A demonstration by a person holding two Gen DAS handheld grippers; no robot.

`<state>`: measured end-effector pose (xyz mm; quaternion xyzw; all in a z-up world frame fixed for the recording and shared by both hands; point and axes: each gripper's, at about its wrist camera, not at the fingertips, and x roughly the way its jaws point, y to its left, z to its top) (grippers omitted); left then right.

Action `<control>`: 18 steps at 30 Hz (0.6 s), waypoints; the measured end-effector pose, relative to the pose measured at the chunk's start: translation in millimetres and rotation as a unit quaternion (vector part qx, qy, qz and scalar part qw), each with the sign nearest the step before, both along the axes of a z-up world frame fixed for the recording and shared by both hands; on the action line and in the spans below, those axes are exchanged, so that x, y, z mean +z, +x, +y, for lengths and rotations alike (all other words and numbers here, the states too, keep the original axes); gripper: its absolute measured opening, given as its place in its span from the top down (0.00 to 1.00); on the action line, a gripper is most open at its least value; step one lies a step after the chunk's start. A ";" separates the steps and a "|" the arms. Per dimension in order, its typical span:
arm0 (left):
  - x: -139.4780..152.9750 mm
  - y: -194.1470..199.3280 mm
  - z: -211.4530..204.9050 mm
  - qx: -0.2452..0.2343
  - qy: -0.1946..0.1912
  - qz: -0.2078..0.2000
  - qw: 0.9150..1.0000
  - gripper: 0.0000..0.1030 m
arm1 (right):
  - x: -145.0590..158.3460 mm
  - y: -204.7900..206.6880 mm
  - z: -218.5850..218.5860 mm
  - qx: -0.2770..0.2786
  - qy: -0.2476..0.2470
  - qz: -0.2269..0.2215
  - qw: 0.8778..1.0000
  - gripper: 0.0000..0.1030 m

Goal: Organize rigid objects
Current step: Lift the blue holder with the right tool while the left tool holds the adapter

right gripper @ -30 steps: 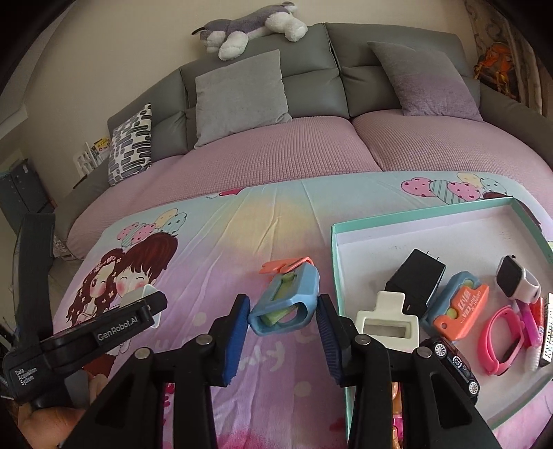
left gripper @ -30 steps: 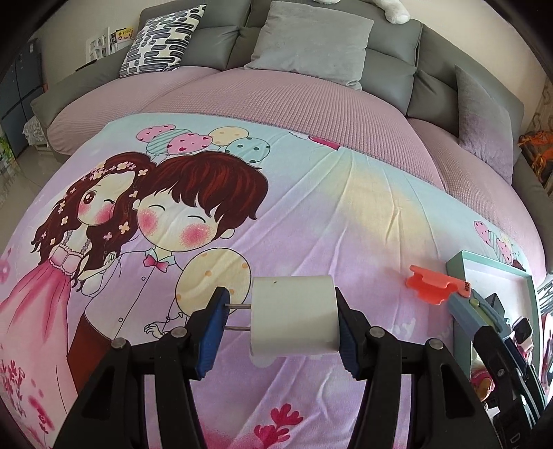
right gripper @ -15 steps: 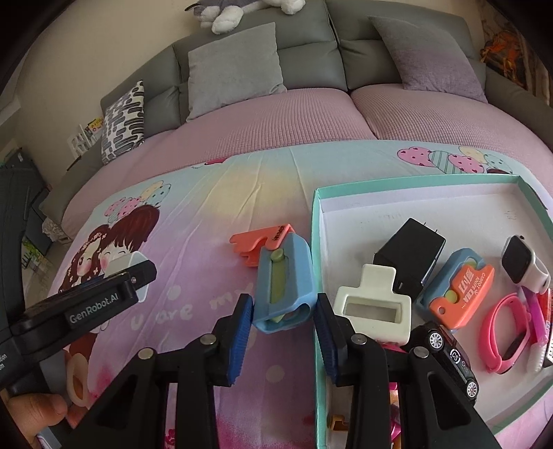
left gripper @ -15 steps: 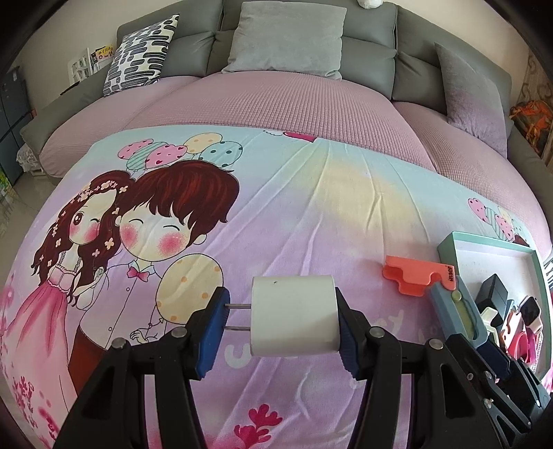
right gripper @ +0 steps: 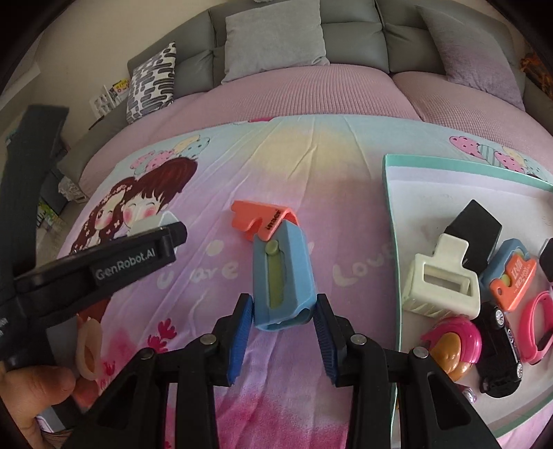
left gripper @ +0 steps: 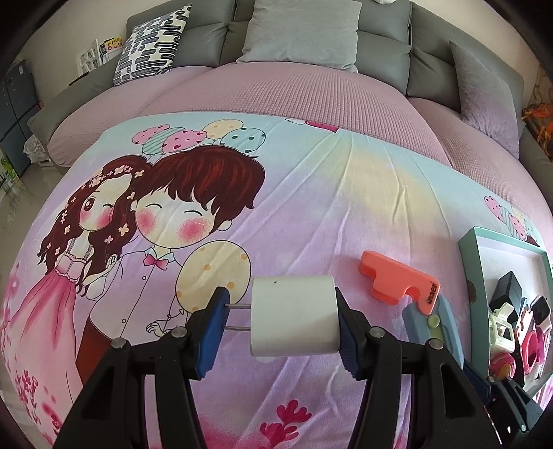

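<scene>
Two grippers are at work over a bed cover (left gripper: 345,207) with a cartoon boy and girl on it.

The left gripper (left gripper: 280,324) holds a white plug (left gripper: 293,316). One blue pad presses on the two metal pins and the other pad presses on the plug's flat back. The plug hangs just above the cover.

The right gripper (right gripper: 281,316) holds a blue box cutter (right gripper: 281,279) by its back end. Both blue pads touch its sides, and the jaws stand narrow. The cutter has a green slider on top. Its front end points to 12 o'clock and touches an orange plastic piece (right gripper: 261,219) that lies on the cover.

At 3 o'clock from the cutter sits a tray with a green rim (right gripper: 392,241). In the tray lie a cream clip (right gripper: 439,283), a black charger (right gripper: 478,226), a blue and orange cutter (right gripper: 511,276), a black toy car (right gripper: 501,355), a pink band (right gripper: 539,328) and a pink round toy (right gripper: 452,345). They lie close together.

At 12 o'clock, well apart from the cover, grey pillows (left gripper: 304,31) lean on a grey sofa back.
</scene>
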<state>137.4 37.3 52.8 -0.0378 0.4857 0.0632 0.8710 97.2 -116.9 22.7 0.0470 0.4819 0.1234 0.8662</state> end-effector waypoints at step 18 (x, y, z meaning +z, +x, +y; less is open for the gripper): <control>-19.2 2.8 16.5 0.013 0.001 0.032 0.999 0.43 | -10.1 30.3 19.0 -0.003 -0.064 -0.025 0.998 0.47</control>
